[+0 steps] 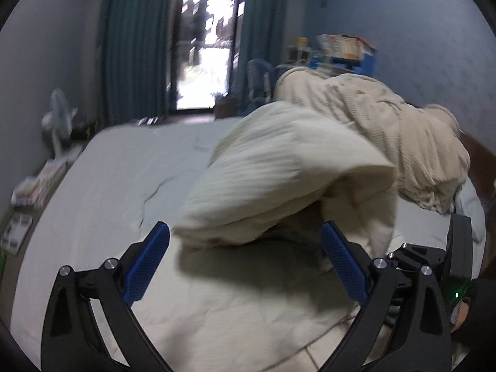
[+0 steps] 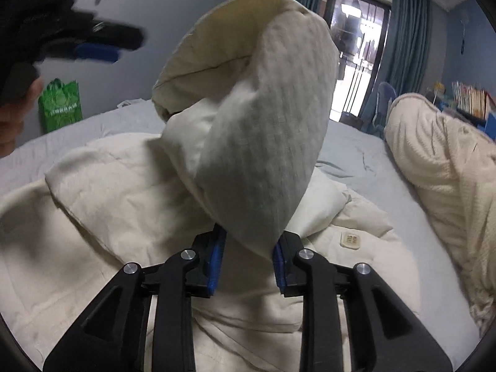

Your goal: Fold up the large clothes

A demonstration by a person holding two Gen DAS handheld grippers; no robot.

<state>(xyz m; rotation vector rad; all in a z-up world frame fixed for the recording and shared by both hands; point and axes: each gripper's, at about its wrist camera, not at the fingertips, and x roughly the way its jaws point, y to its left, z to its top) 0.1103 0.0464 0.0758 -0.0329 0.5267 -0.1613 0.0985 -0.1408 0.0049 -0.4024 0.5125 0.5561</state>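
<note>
A large cream garment (image 2: 102,217) lies spread on the bed (image 2: 365,155), with a small square label (image 2: 350,241) near its middle. My right gripper (image 2: 248,257) is shut on a fold of the garment's cloth (image 2: 260,142) and holds it lifted above the bed. In the left wrist view the lifted cloth (image 1: 279,173) hangs ahead of my left gripper (image 1: 245,241), which is open and empty over the garment (image 1: 235,303). The left gripper also shows blurred at the upper left of the right wrist view (image 2: 99,46).
A crumpled cream blanket (image 1: 403,136) (image 2: 443,167) lies along the bed's right side. A green bag (image 2: 60,105) stands by the far wall. A fan (image 1: 59,117) and papers (image 1: 34,186) sit on the floor at left. A desk with books (image 1: 344,49) stands behind.
</note>
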